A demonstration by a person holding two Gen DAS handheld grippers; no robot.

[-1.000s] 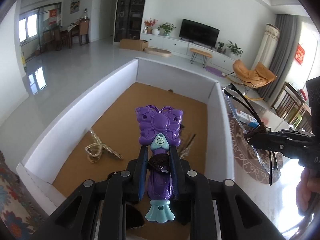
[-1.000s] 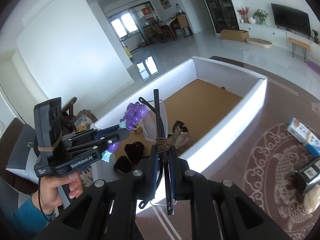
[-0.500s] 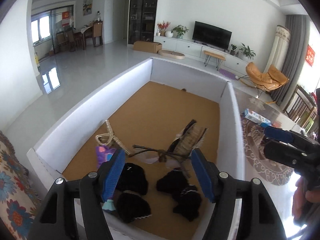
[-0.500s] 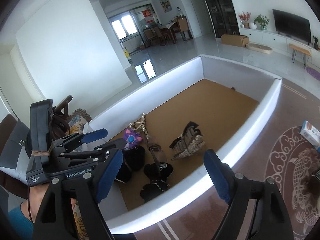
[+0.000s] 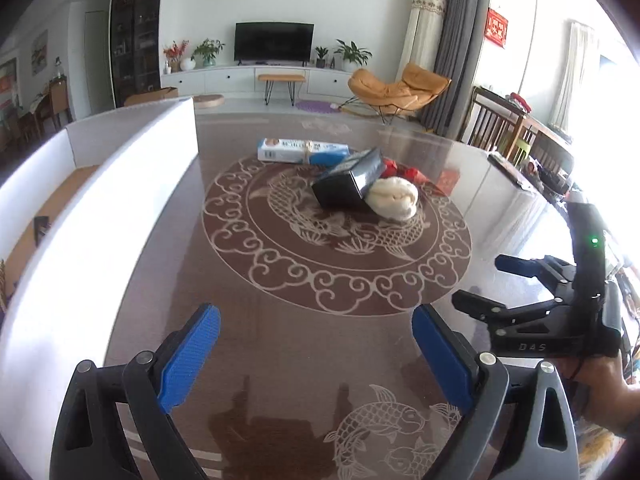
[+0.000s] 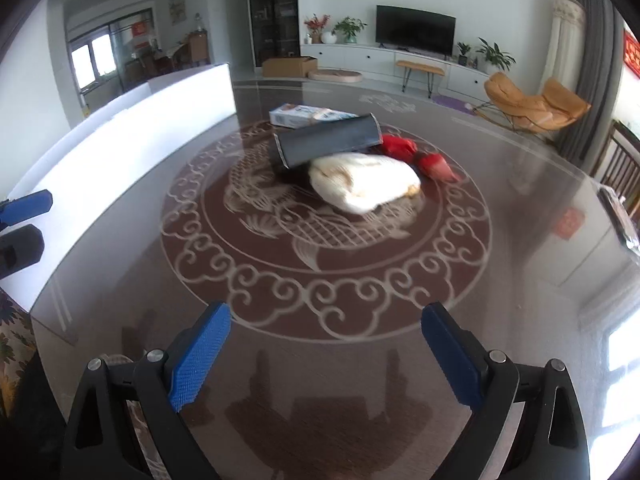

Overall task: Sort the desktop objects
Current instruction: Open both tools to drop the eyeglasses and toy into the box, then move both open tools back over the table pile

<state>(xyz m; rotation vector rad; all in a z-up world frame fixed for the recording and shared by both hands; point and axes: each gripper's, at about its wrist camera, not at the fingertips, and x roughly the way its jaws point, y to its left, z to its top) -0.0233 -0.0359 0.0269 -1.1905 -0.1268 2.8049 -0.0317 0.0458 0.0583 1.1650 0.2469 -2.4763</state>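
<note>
both the left gripper [image 5: 316, 350] and right gripper [image 6: 326, 350], jaws wide and empty since dropping the butterfly toy and glasses, have swung from the white box [image 5: 120, 208] toward the black box [image 6: 328, 140] pile for the next pick.

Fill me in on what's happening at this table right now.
A person is sorting desktop things with two handheld grippers. Both the left gripper and the right gripper are open and hold nothing, aimed over the table at a pile: a black box propped on a white cloth bundle, red items behind it, and a blue-and-white box farther back. The white-walled bin stands on the left.
</note>
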